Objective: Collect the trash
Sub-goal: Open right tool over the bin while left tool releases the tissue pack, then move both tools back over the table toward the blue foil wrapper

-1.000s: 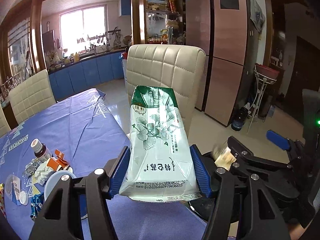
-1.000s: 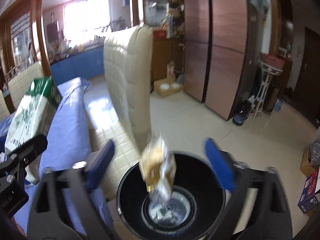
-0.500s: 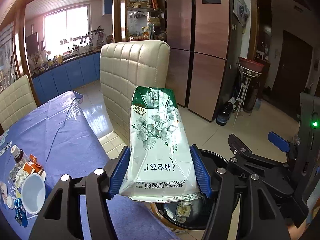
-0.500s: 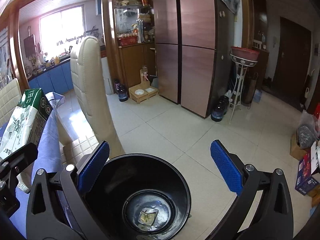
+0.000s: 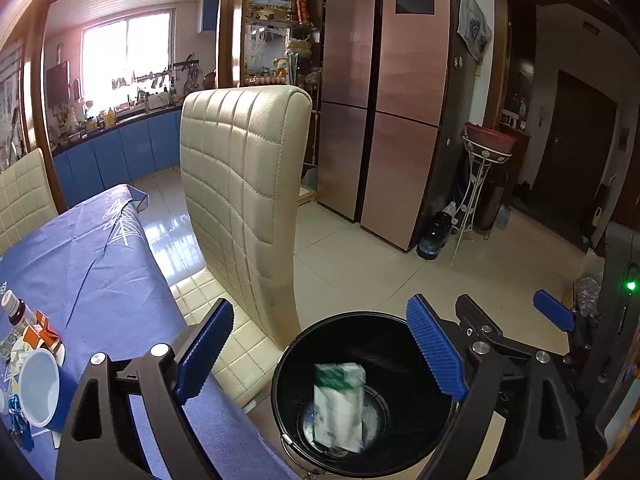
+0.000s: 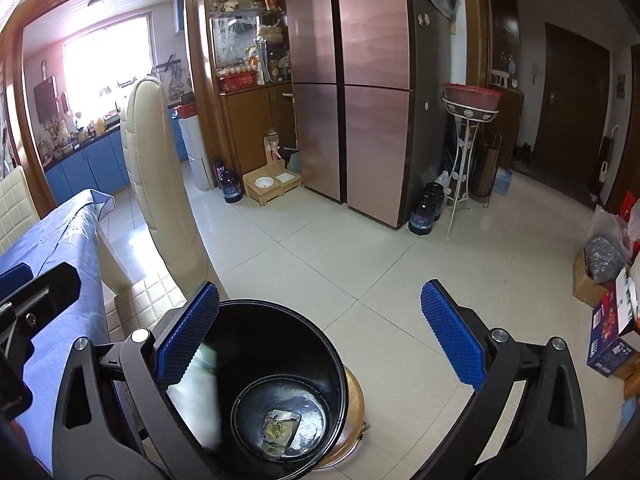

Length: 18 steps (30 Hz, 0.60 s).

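A black round trash bin (image 5: 372,332) stands on the floor beside the table. A white and green tissue pack (image 5: 339,406) is blurred, falling inside the bin; it also shows in the right wrist view (image 6: 200,396) against the bin's left wall. A small yellowish wrapper (image 6: 280,428) lies on the bin's bottom. My left gripper (image 5: 320,354) is open and empty above the bin. My right gripper (image 6: 320,328) is open and empty above the bin (image 6: 296,320); it also shows at the right of the left wrist view (image 5: 516,344).
A cream padded chair (image 5: 244,200) stands between bin and table. The blue-clothed table (image 5: 80,264) holds a white cup (image 5: 38,386), a small bottle (image 5: 16,312) and scraps of trash (image 5: 40,334). A copper fridge (image 6: 360,80), plant stand (image 6: 468,148) and boxes (image 6: 612,320) line the room.
My left gripper opened and let go of the tissue pack, which now drops into the bin. The wrapper from my right gripper fell to the bin's bottom. Both grippers shifted right over the bin.
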Available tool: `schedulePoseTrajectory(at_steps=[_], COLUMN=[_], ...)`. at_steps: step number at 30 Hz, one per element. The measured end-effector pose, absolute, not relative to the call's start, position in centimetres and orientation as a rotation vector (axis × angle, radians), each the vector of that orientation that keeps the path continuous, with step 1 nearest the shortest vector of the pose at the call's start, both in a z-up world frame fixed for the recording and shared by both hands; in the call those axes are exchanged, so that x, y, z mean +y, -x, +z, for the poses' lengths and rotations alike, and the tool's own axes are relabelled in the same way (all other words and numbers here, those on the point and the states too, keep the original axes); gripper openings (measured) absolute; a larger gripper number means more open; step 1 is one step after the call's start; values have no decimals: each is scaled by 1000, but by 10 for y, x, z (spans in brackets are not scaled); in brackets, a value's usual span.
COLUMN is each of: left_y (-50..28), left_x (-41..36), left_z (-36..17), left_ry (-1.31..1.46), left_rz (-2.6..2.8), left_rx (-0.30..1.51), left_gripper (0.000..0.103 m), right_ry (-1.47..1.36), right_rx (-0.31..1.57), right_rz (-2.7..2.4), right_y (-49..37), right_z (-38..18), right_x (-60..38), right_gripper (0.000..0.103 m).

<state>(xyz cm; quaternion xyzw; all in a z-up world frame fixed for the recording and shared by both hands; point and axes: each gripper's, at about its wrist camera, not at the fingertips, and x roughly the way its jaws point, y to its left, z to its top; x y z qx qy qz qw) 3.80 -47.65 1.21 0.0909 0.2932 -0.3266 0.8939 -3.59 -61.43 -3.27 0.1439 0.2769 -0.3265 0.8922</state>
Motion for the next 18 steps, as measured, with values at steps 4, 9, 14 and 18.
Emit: schedulePoseTrajectory(at_steps=[4,9,14,18], left_y=[-41,-50,-59,-65], left_x=[-461,-424,-379,-343], left_z=[15,16,18,21], left_ry=[-188,-169,-141,-119], left_rz=[-646,-564,-474,-417], left_rx=[610,618,621,613], left_gripper=[86,86,86,86], right_ry=[-295,-263,-220,-189], right_rx=[579,581,593,591], right_rz=[-636,-560,-480,-422], right_y=[30,17,0,-14], right_z=[-32,-29,-25,-20], right_x=[-603,-573,-536,-505], right_gripper=[100,100,100,100])
